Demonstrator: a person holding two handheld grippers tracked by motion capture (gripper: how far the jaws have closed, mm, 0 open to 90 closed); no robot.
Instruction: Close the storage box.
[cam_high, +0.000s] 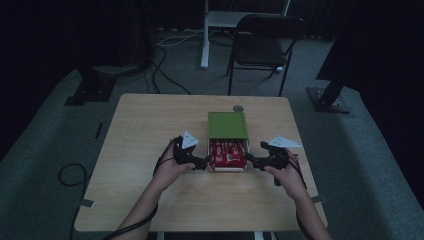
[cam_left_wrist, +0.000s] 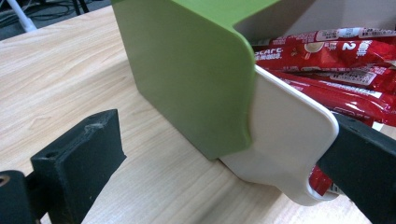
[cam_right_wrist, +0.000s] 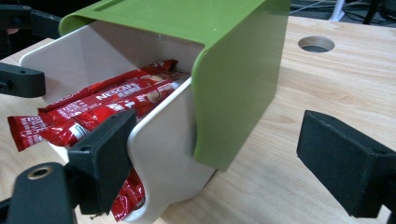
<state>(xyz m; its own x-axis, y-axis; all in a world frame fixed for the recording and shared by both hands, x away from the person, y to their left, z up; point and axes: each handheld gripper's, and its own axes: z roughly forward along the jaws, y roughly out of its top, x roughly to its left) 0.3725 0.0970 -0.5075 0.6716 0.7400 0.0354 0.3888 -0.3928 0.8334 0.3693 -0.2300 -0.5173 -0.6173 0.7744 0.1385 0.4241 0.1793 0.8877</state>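
Observation:
A green box (cam_high: 228, 124) sits mid-table with its white drawer (cam_high: 228, 169) slid out towards me. Several red sachets (cam_high: 227, 152) lie in the drawer. My left gripper (cam_high: 205, 162) is at the drawer's left front corner and my right gripper (cam_high: 248, 161) at its right front corner. In the left gripper view the gripper (cam_left_wrist: 219, 163) is open, and its jaws straddle the drawer's white side wall (cam_left_wrist: 285, 140) beside the green sleeve (cam_left_wrist: 187, 74). In the right gripper view the gripper (cam_right_wrist: 224, 158) is open across the drawer wall (cam_right_wrist: 163, 149), with sachets (cam_right_wrist: 93, 107) behind its left jaw.
A round hole (cam_high: 238, 108) is cut in the wooden table (cam_high: 150, 200) just behind the box. A black folding chair (cam_high: 265, 40) and a white stand stand beyond the far edge. Cables lie on the floor at left.

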